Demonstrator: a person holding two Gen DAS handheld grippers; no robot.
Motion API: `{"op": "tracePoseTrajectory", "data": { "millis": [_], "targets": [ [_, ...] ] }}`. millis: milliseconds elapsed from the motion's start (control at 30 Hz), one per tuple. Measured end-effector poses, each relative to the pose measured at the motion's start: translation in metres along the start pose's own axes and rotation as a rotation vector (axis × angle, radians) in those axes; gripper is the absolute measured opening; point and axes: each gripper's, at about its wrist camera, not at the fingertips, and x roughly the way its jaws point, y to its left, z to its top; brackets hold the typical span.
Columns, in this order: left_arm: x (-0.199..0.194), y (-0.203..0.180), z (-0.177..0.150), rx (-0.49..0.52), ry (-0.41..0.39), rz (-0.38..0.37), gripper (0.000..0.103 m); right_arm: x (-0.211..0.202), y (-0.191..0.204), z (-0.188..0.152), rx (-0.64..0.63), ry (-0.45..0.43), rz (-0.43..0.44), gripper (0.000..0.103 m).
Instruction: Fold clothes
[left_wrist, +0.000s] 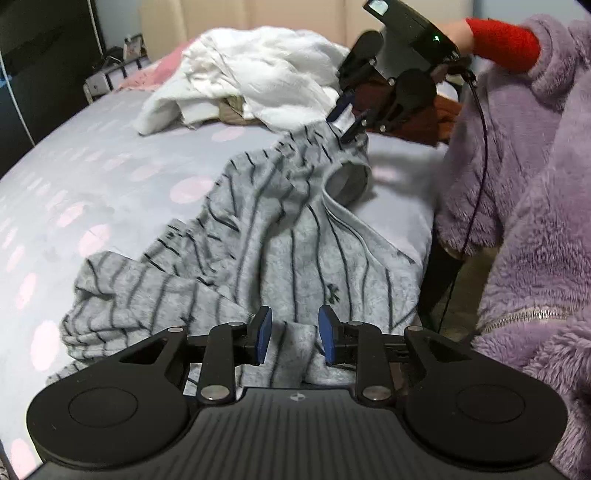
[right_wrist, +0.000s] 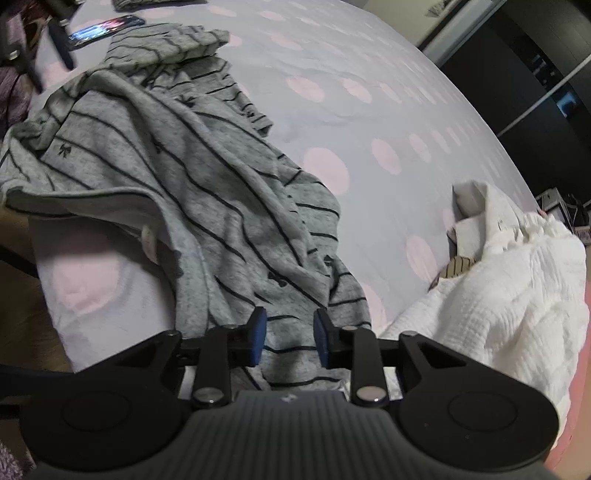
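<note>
Spreading grey striped top (left_wrist: 280, 236) on bed (left_wrist: 110, 155). Both claws, left claw (left_wrist: 295, 338) and right claw (right_wrist: 290, 338), standing released, fabric lying between unpinched. Risking bunching: cloth slipping free on closing.

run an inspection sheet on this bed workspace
surface: bed sheet, lilac with pink dots
job's things: grey striped garment crumpled, unfolded, one edge hanging over the bed's edge
clutter: white garment heaped, brown garment behind, phone
grippers: left gripper and right gripper both open, striped fabric between the pads
cables: black cable hanging from right gripper
surroundings: purple fleece sleeve, dark cabinets
</note>
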Motion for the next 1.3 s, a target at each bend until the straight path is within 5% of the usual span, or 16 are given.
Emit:
{"op": "tracePoseTrajectory", "data": {
  "millis": [67, 233, 367, 467, 700, 933, 1033, 1100, 1167, 1300],
  "targets": [
    [0.007, -0.005, -0.001, 0.022, 0.020, 0.013, 0.048, 0.003, 0.002, -0.001, -0.018, 0.018, 0.001, 0.037],
    [0.018, -0.017, -0.004, 0.069, 0.041, 0.049, 0.050, 0.007, 0.001, -0.006, -0.015, 0.048, -0.007, 0.038],
    [0.030, -0.019, -0.007, 0.071, 0.111, 0.102, 0.015, 0.007, 0.001, -0.006, -0.011, 0.049, -0.010, 0.038],
    [0.024, -0.014, -0.007, 0.038, 0.084, 0.086, 0.004, 0.009, 0.001, -0.007, -0.013, 0.058, -0.010, 0.038],
    [-0.006, 0.007, -0.011, -0.087, 0.011, 0.114, 0.000, 0.014, 0.002, -0.012, -0.020, 0.093, -0.020, 0.038],
    [-0.014, 0.001, -0.013, -0.011, 0.017, 0.133, 0.000, 0.008, 0.002, -0.009, -0.023, 0.075, -0.032, 0.038],
    [-0.012, -0.007, -0.014, 0.081, 0.044, 0.136, 0.004, 0.007, 0.003, -0.007, -0.027, 0.069, -0.034, 0.039],
    [-0.012, -0.012, -0.013, 0.149, 0.055, 0.122, 0.015, 0.006, 0.004, -0.007, -0.032, 0.069, -0.037, 0.039],
    [-0.012, -0.019, -0.010, 0.218, 0.059, 0.099, 0.038, 0.006, 0.004, -0.007, -0.034, 0.070, -0.036, 0.040],
    [-0.007, -0.034, -0.003, 0.374, 0.067, 0.073, 0.043, 0.006, 0.005, -0.007, -0.037, 0.071, -0.033, 0.042]
  ]
}}
